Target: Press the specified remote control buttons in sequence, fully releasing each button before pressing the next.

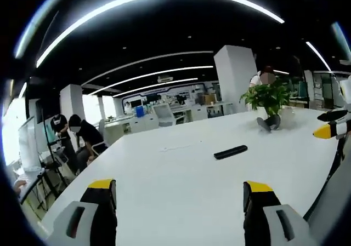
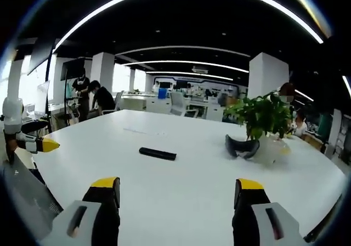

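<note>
Open-plan office, large floor. Evidence: big white meeting table (image 2: 181, 180) in foreground; rows of desks with office chairs (image 2: 176, 101) and monitors behind; white square pillars (image 1: 235, 76); dark ceiling with long curved light strips (image 2: 181, 64); people (image 1: 88, 136) standing at workstations; potted plant (image 2: 258, 117) on table.

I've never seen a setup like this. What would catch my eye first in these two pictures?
Probably the big white table, bare but for a slim black remote control lying flat near its middle. Behind it a leafy green potted plant stands toward the table's far side. In the foreground of each view, yellow-tipped jaws stand wide apart: the left gripper and right gripper, both holding nothing.
</note>
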